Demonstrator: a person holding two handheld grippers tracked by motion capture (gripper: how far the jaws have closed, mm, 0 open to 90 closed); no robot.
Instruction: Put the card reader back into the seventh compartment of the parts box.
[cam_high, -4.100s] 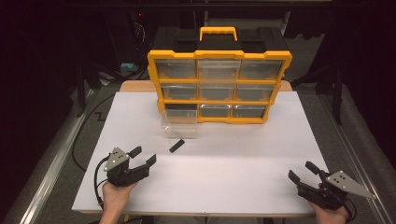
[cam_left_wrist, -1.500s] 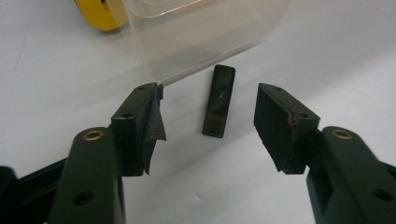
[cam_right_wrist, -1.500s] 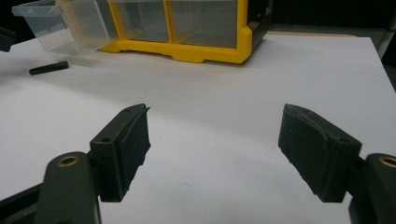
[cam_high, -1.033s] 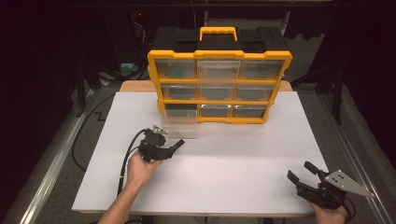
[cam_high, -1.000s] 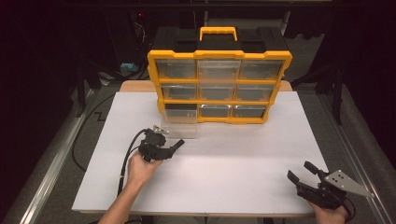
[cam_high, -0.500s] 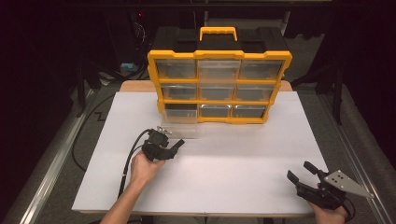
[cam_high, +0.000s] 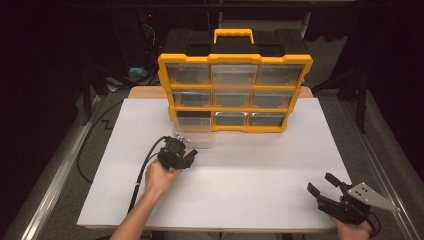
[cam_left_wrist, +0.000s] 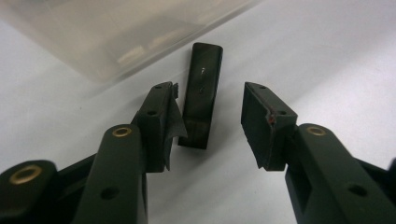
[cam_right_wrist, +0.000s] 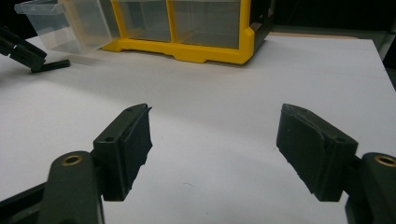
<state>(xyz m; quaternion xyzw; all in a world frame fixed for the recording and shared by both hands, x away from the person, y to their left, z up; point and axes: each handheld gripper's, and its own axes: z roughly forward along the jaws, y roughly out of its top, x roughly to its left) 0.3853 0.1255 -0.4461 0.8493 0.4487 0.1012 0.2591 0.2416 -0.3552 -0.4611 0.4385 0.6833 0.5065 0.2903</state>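
**Gripper closes in on small black bar**

While it lies flat on the white table (cam_high: 260, 190), just in front of the clear drawer (cam_high: 192, 134) pulled out of the yellow organiser (cam_high: 235, 92), the black bar (cam_left_wrist: 201, 93) sits between the jaws of the left gripper (cam_left_wrist: 210, 121). They have just been closing; a gap remains at the right pad. No writing is legible. The left hand (cam_high: 160, 179) reaches forward, tilted down. At the near right, the right gripper (cam_right_wrist: 212, 149) rests wide open, holding nothing.

Bar (cam_left_wrist: 201, 93) on table (cam_high: 260, 165), before pulled-out drawer (cam_high: 192, 136) of organizer (cam_high: 235, 90).
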